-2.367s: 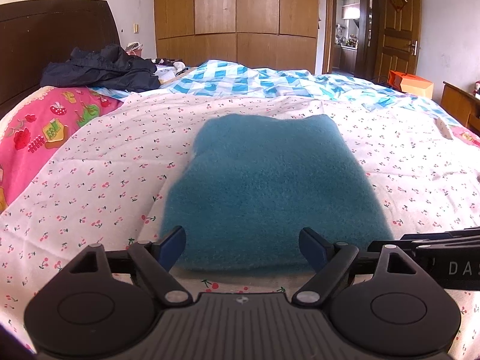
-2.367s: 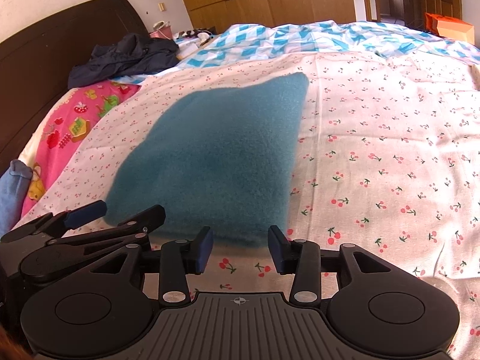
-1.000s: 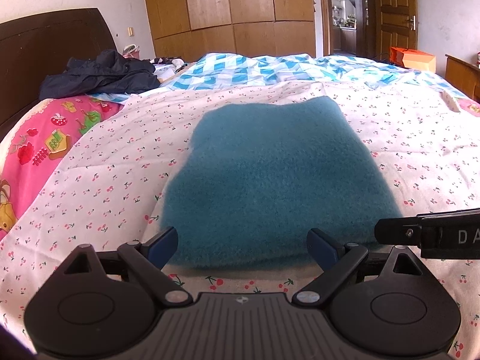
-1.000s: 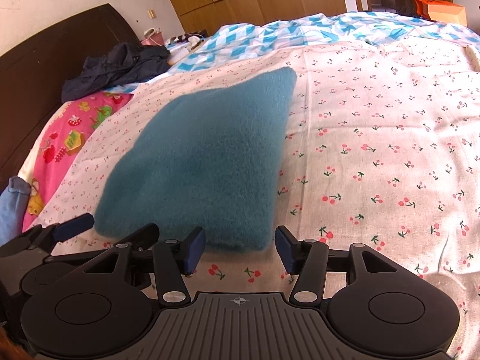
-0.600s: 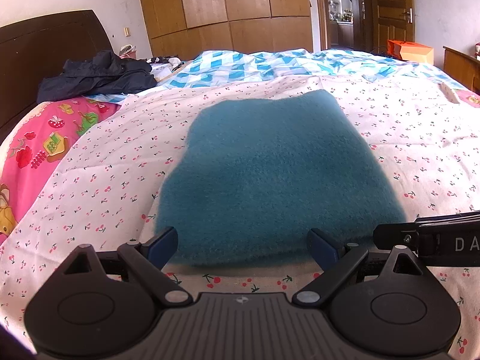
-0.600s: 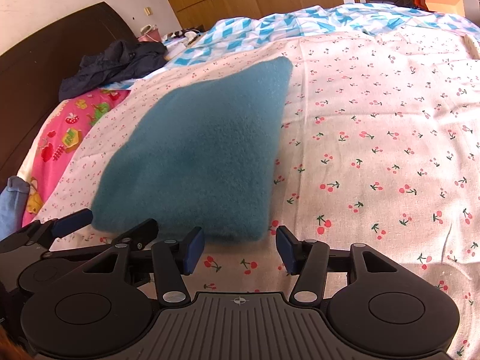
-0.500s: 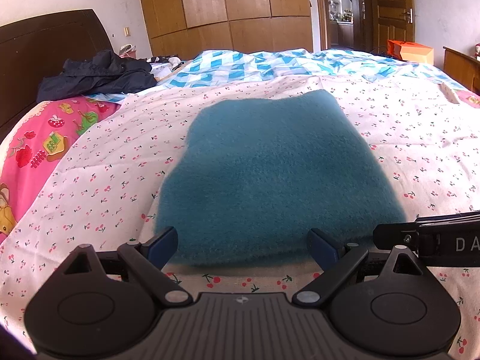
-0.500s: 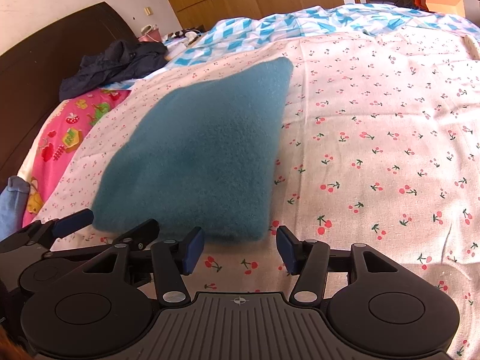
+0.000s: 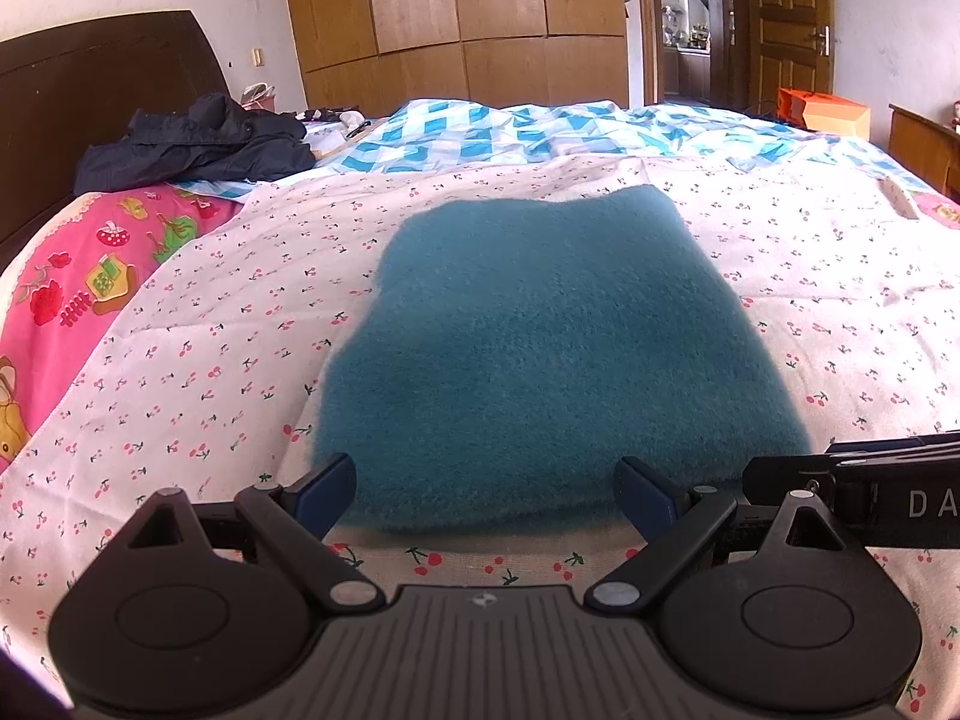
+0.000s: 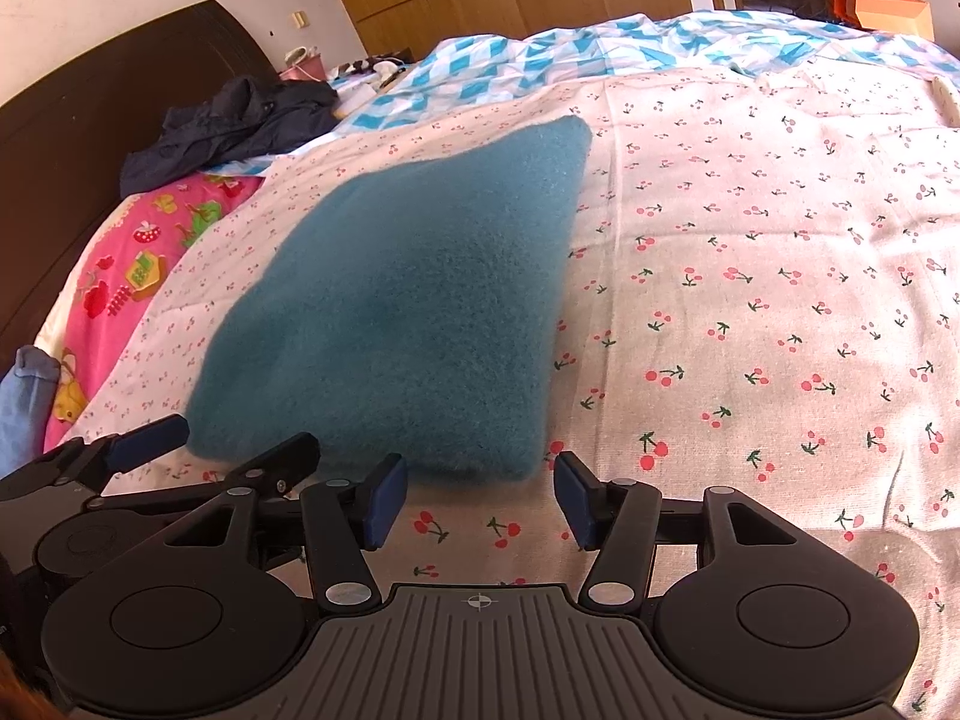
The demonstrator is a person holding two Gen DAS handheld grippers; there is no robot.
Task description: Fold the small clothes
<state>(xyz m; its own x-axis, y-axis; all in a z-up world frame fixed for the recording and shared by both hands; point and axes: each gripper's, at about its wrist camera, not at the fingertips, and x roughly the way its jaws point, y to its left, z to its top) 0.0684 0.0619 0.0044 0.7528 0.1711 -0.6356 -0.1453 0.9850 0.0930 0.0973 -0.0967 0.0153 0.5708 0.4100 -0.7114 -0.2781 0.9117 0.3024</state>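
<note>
A teal fleece garment (image 9: 540,348) lies folded into a thick rectangle on the cherry-print sheet (image 9: 180,372). In the left wrist view my left gripper (image 9: 487,495) stands open just short of its near edge, with nothing between the blue pads. The right gripper's black frame (image 9: 870,489) reaches in from the right there. In the right wrist view the garment (image 10: 408,312) lies ahead and to the left. My right gripper (image 10: 480,495) is open at its near right corner, holding nothing. The left gripper's frame (image 10: 150,468) shows at lower left.
A dark jacket (image 9: 198,144) is heaped by the dark headboard (image 9: 90,96). A pink cartoon blanket (image 9: 66,288) lies at left and a blue-checked quilt (image 9: 540,126) behind. A wooden wardrobe (image 9: 456,24), a door and an orange box (image 9: 825,111) stand beyond. A pale blue cloth (image 10: 27,402) sits at the far left.
Both grippers have hardly moved in the last second. Since the earliest frames the views drew slightly nearer the garment's near edge, and the right jaws stand a little wider.
</note>
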